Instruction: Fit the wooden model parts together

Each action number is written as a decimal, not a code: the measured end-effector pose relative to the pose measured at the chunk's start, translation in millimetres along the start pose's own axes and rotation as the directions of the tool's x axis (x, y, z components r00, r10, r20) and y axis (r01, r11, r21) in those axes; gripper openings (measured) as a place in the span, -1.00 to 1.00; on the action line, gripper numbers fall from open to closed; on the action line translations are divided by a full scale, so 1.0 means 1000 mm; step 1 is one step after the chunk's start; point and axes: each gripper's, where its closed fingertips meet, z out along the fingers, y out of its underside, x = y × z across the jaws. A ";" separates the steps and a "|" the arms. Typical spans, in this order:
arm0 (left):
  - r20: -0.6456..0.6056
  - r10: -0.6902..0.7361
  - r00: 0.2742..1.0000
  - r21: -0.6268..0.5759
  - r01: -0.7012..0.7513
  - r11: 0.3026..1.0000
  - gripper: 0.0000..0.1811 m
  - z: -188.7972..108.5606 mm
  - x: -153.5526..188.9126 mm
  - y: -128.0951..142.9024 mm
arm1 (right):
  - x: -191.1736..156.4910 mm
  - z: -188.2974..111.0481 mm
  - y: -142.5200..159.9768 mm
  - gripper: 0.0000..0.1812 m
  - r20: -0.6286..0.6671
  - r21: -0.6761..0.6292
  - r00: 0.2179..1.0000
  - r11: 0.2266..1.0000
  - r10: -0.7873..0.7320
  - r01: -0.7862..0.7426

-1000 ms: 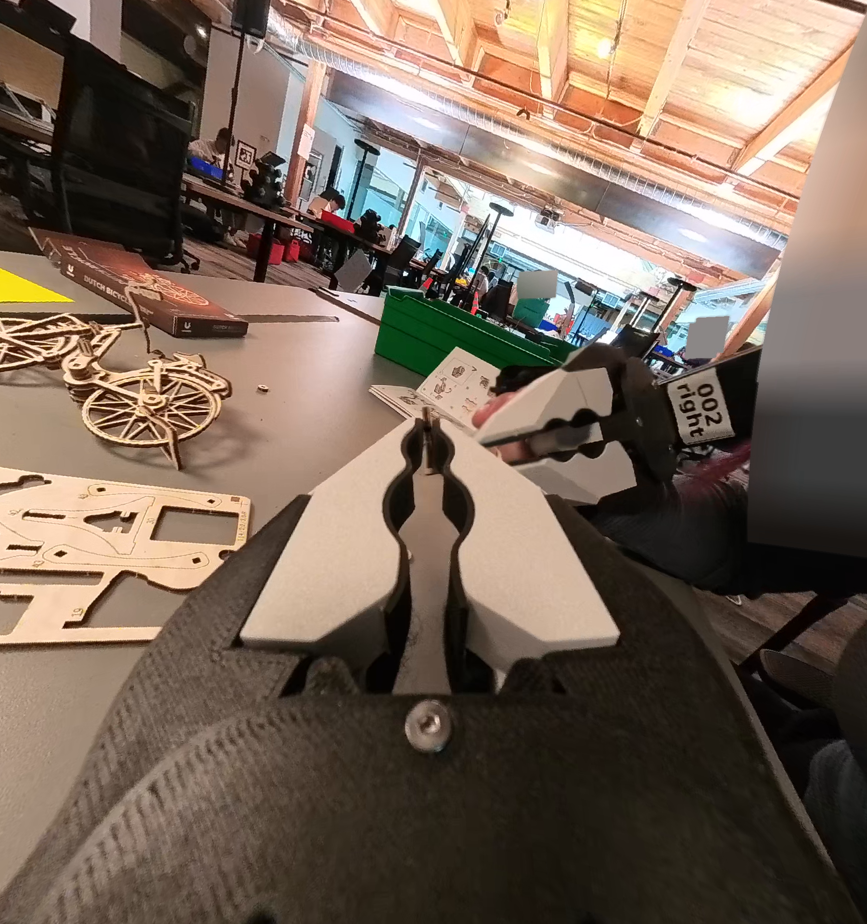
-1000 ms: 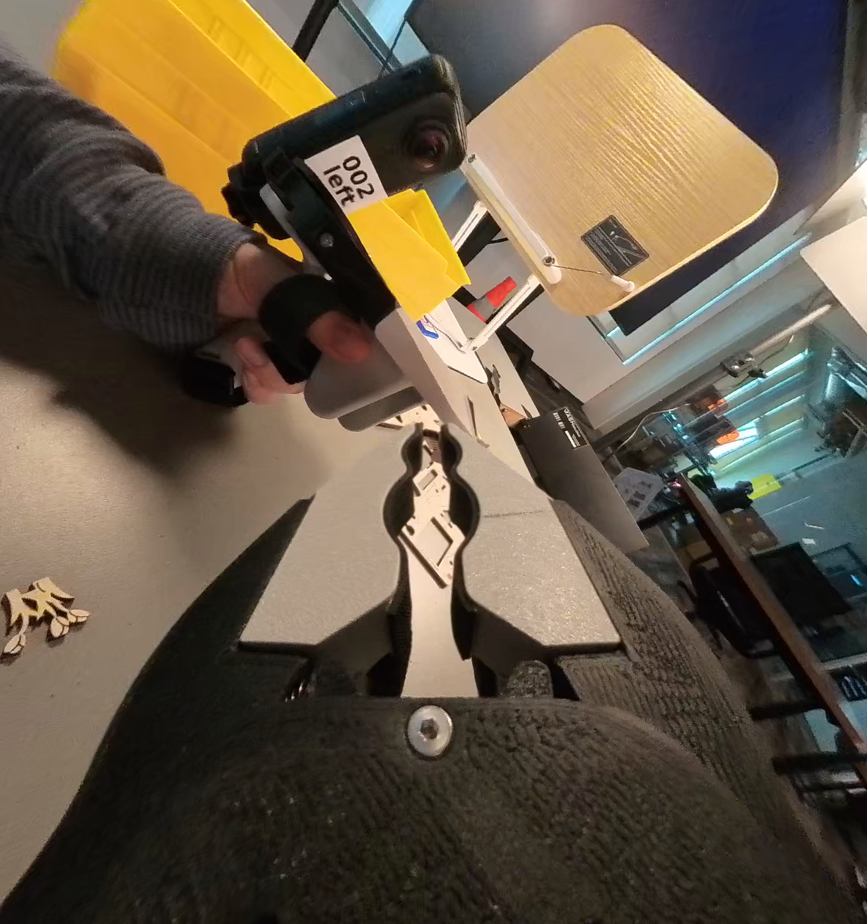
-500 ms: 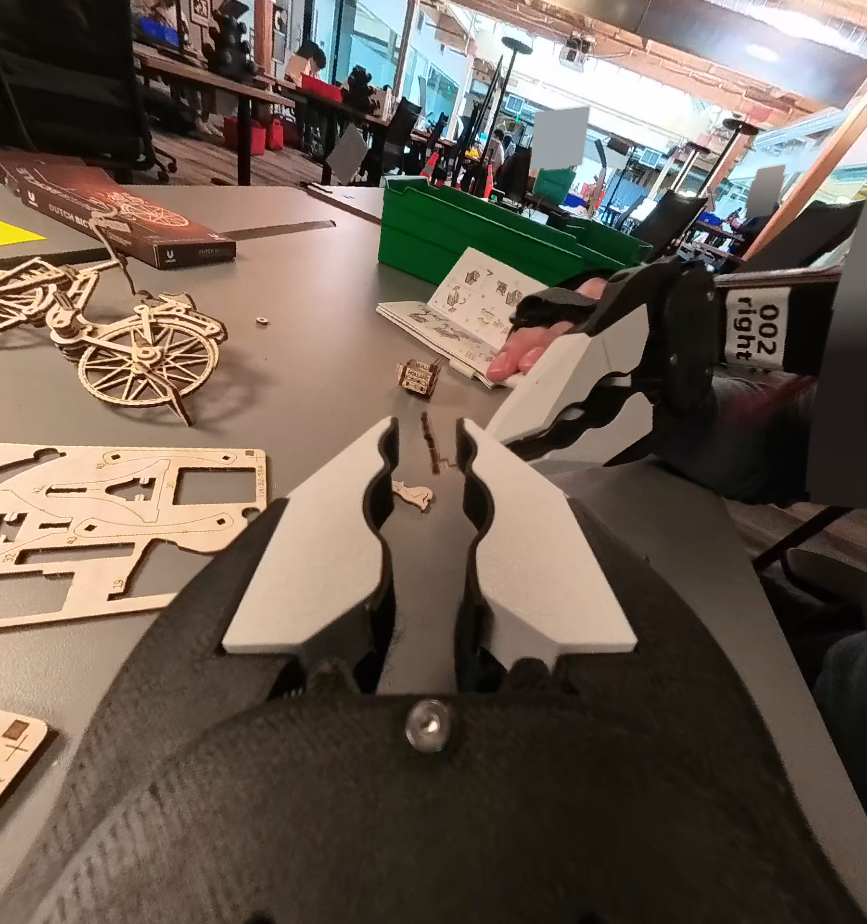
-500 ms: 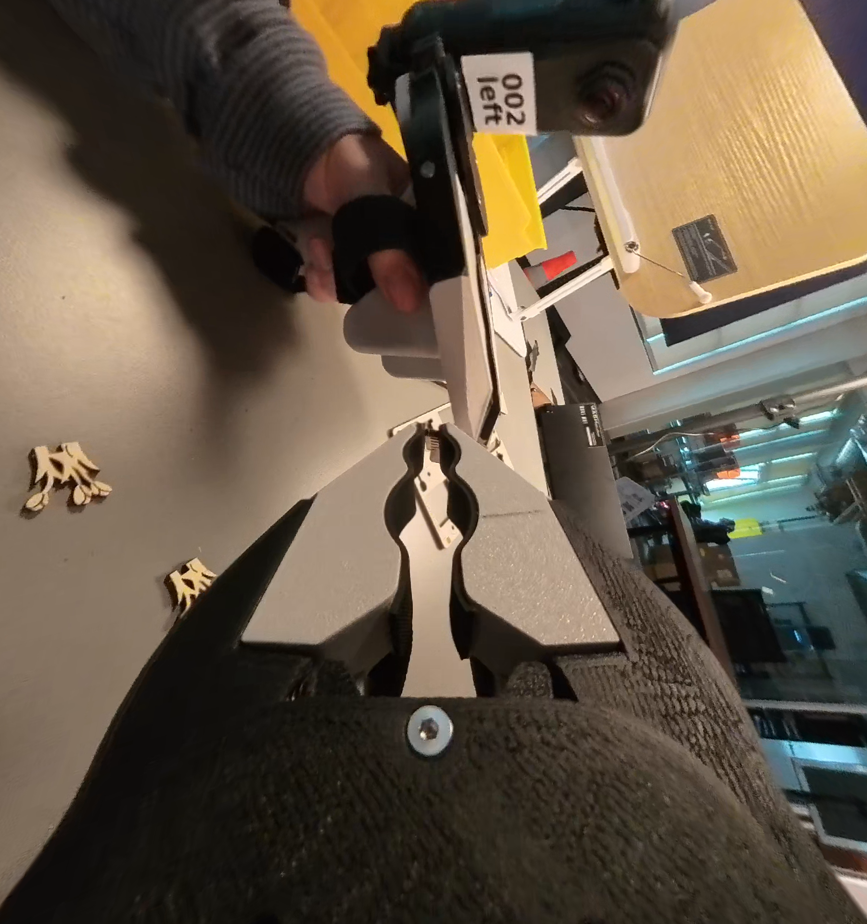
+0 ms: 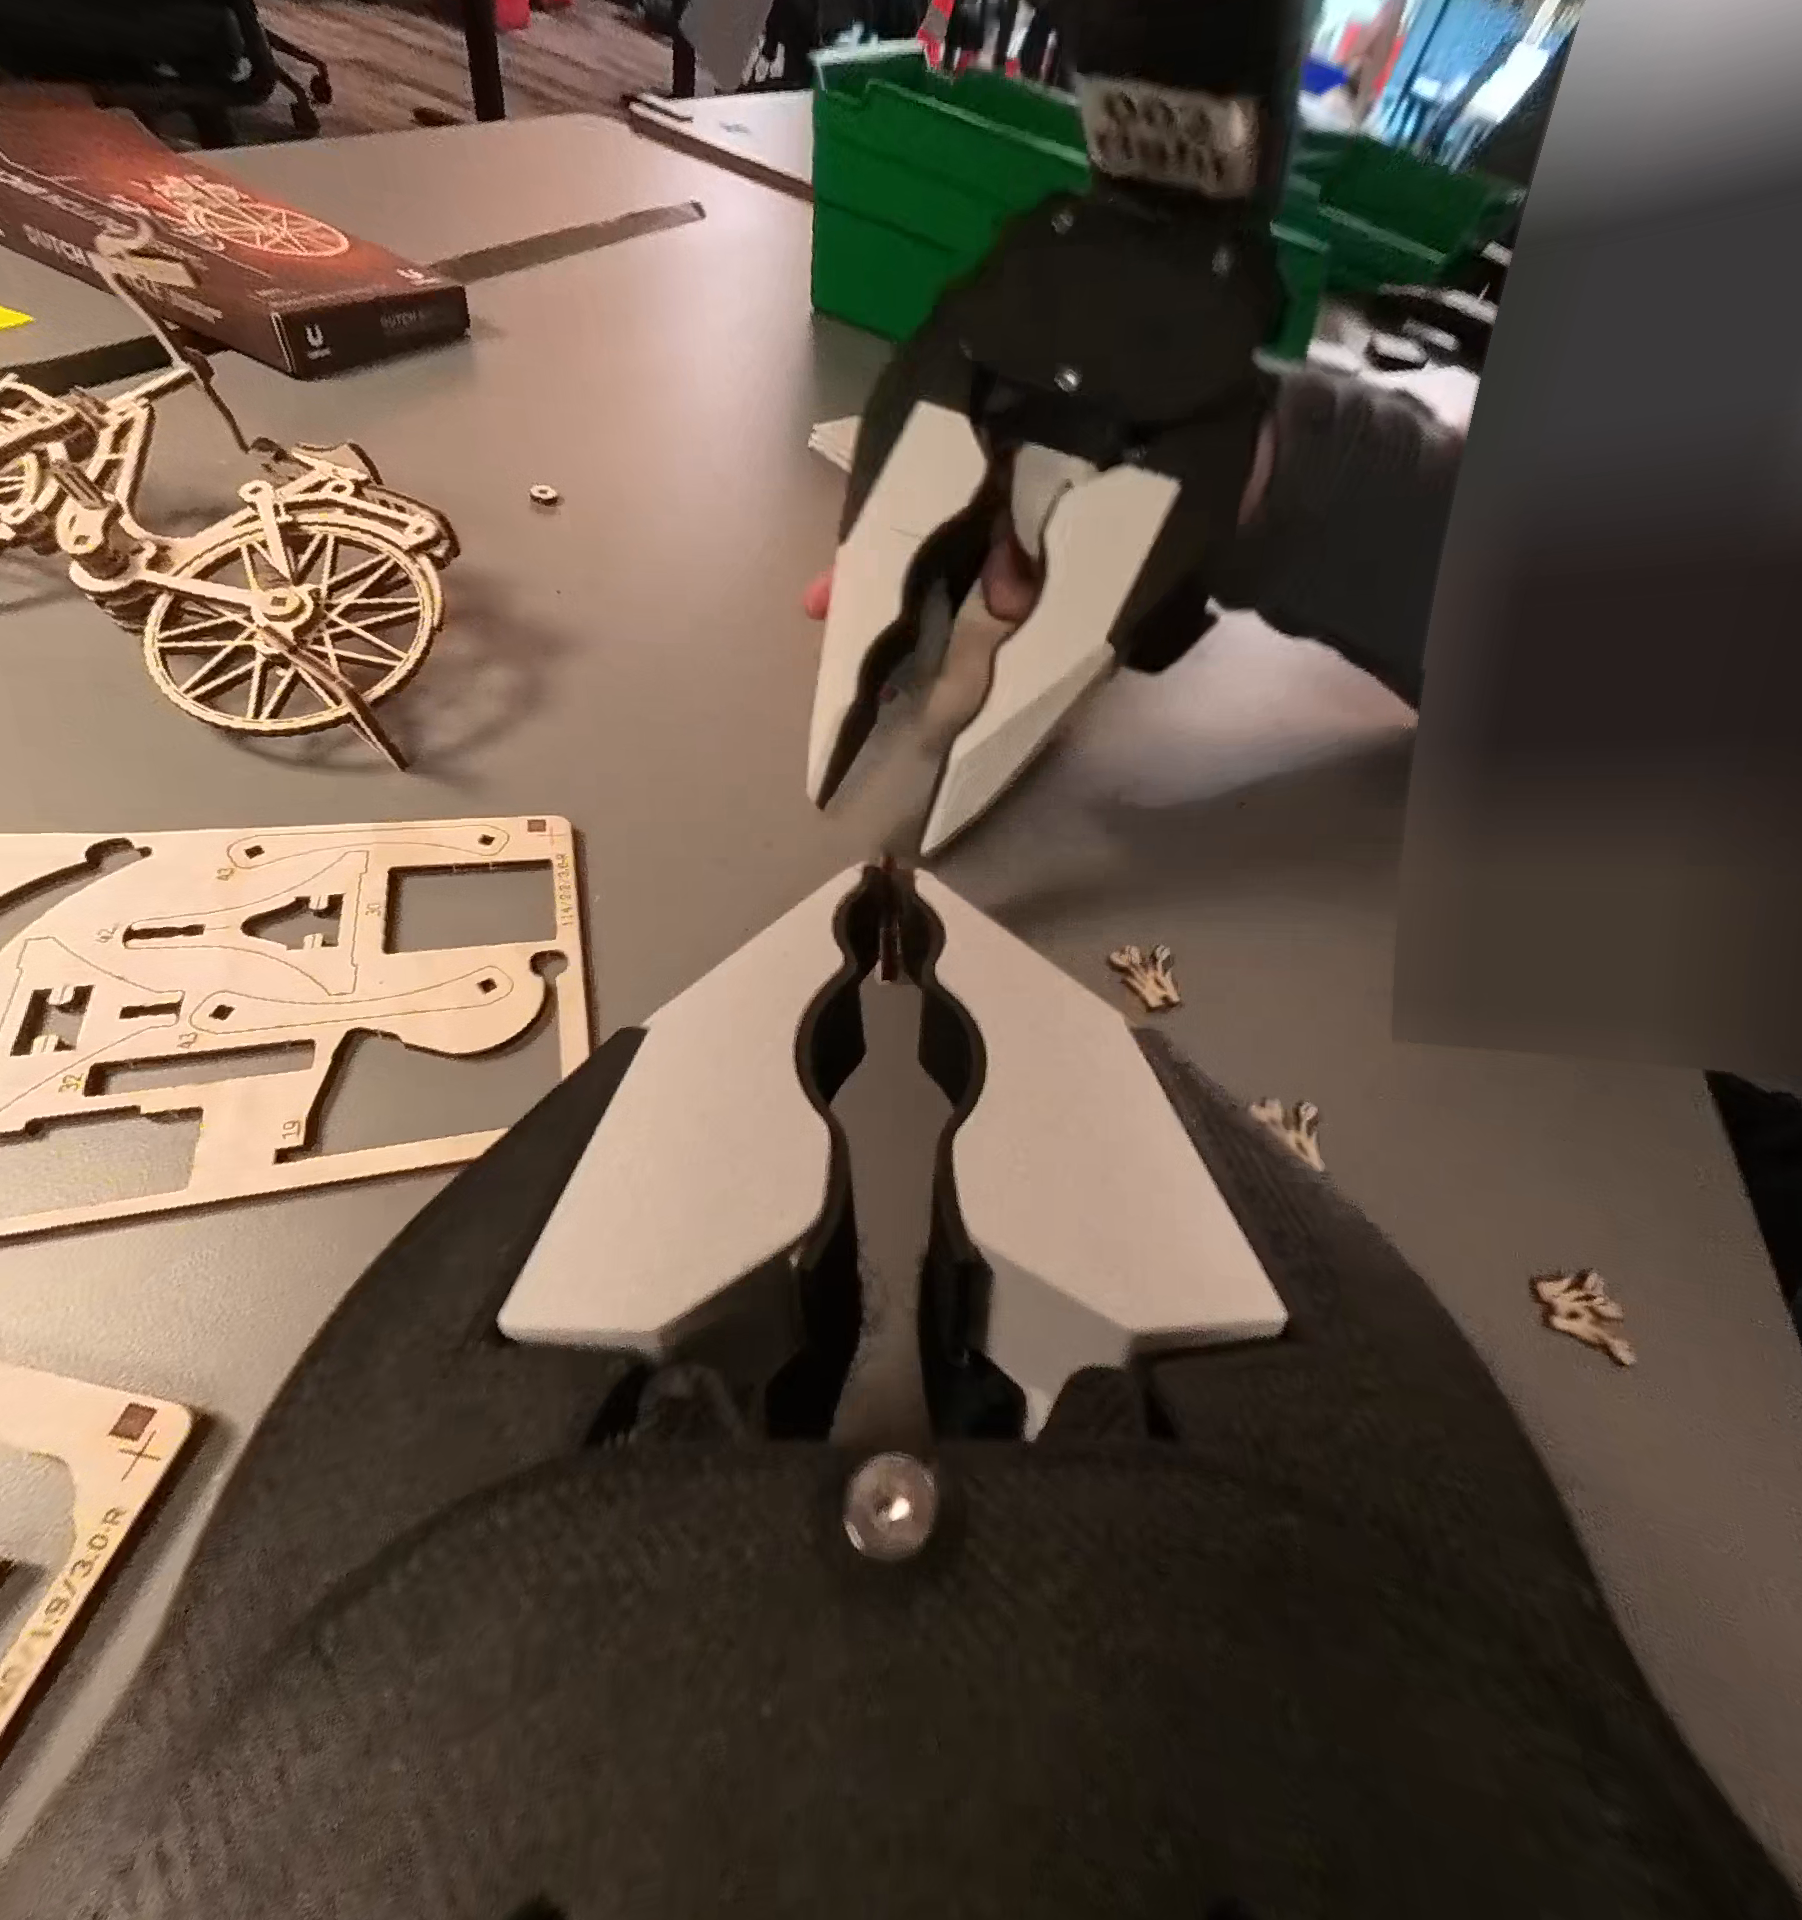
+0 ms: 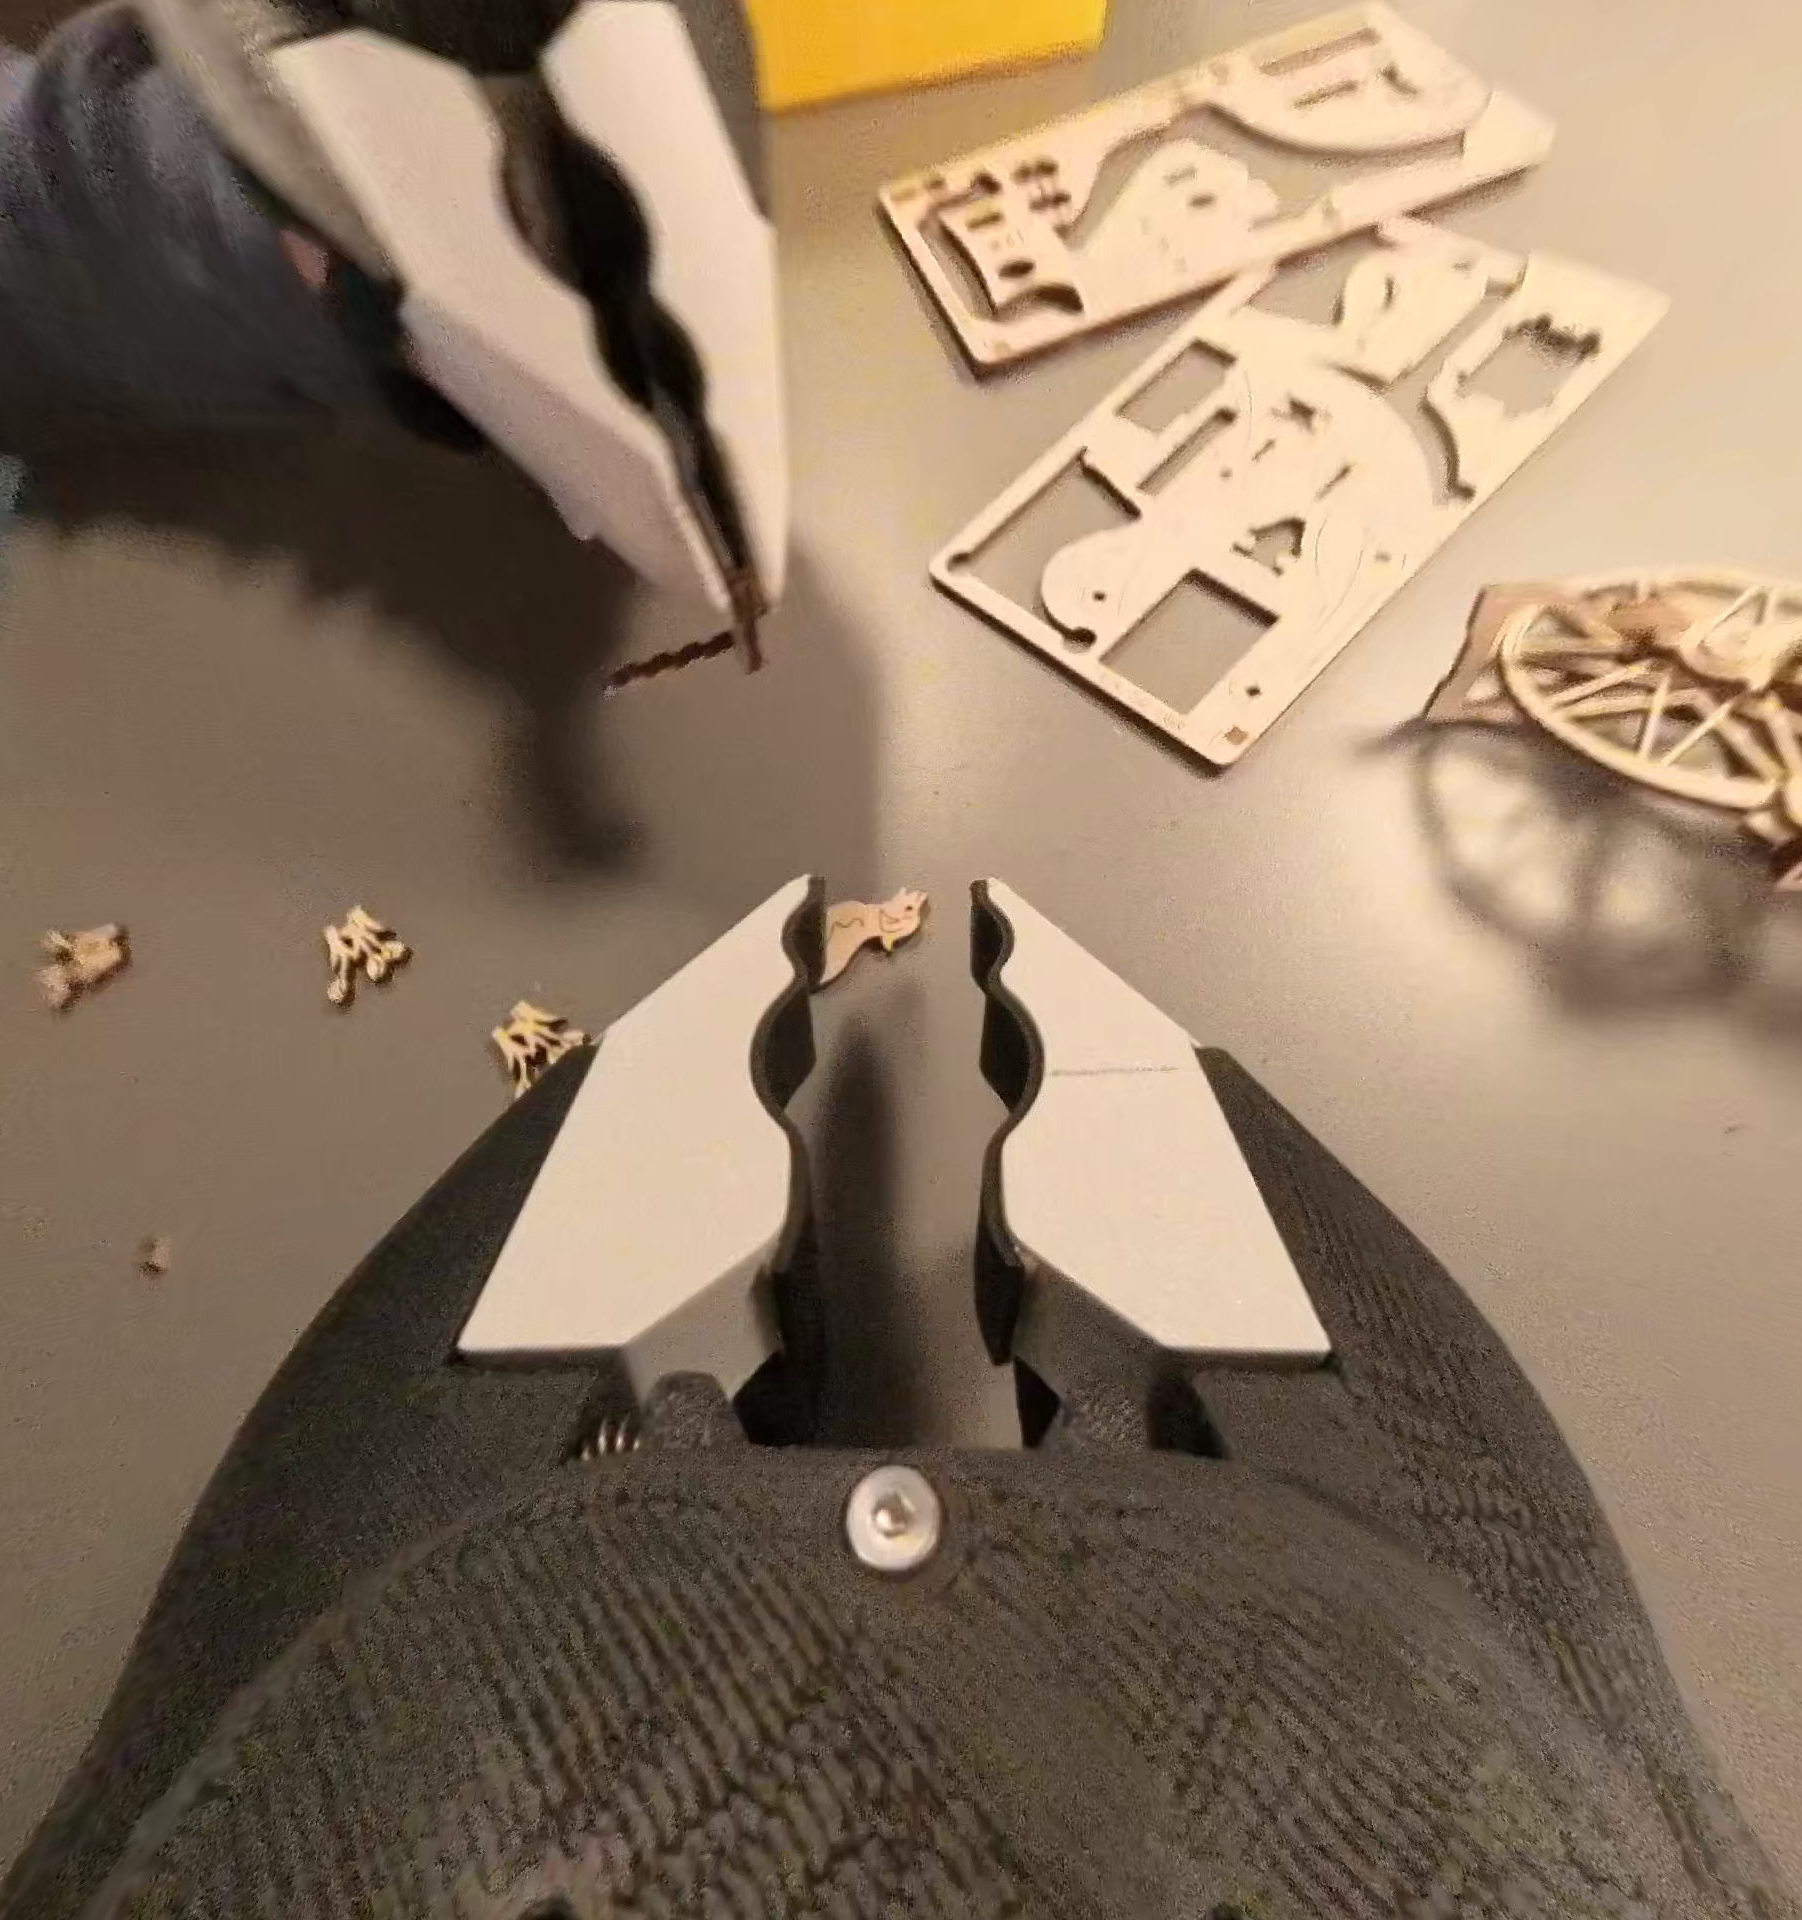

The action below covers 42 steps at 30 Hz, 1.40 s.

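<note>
We work on a wide grey table point(image 5: 668, 436) in a large open workshop; behind it, toward twelve o'clock in the left wrist view, sit a green bin point(image 5: 907, 208) and a dark kit box point(image 5: 201, 239). The matte top looks flat and hard, so thin parts lie flush on it and will be awkward to lift by an edge.

At nine o'clock in that view stands the wooden bicycle model point(image 5: 253, 582), half built, spoked and delicate. Below it lie two punched-out plywood sheets point(image 5: 253, 997), light, stiff and easily snapped across their thin bridges.

The left gripper point(image 5: 889, 883) is clamped on a thin wooden strip point(image 6: 684, 657); in the right wrist view the strip juts sideways from its tips at eleven o'clock, clear of the table. We judge it feather-light and brittle, best held near its end, as now.

The right gripper point(image 6: 889, 914) stands apart, empty, its tips lowered around a small animal-shaped wooden piece point(image 6: 871, 945) lying flat on the table. We would pinch that piece across its body, gently, since it could skate or crack.

Tiny wooden offcuts point(image 6: 362, 954) lie scattered at nine o'clock.
</note>
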 end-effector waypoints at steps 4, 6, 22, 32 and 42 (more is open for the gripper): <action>0.048 0.060 0.997 -0.068 -0.056 0.996 -0.99 0.003 -0.003 0.009 | 0.003 0.008 0.015 -0.69 0.001 -0.189 0.998 0.980 0.070 -0.069; 0.055 0.081 0.995 -0.092 -0.075 0.993 -0.99 0.006 -0.003 0.012 | 0.001 0.009 0.015 -0.67 0.001 -0.236 0.997 0.969 0.071 -0.069; 0.206 0.115 0.972 -0.245 -0.063 0.968 -0.71 0.008 -0.022 0.033 | -0.009 0.011 0.020 -0.57 0.036 -0.344 0.983 0.921 -0.180 0.182; 0.229 -0.088 0.969 0.103 0.066 0.992 -0.60 -0.015 -0.031 -0.015 | -0.006 0.005 0.010 -1.00 -0.102 -0.279 0.950 0.925 -0.296 0.259; 0.213 -0.099 0.972 0.147 0.069 0.987 -0.65 -0.017 -0.027 -0.022 | -0.002 0.014 0.010 -0.50 -0.207 -0.222 0.970 0.972 -0.129 0.082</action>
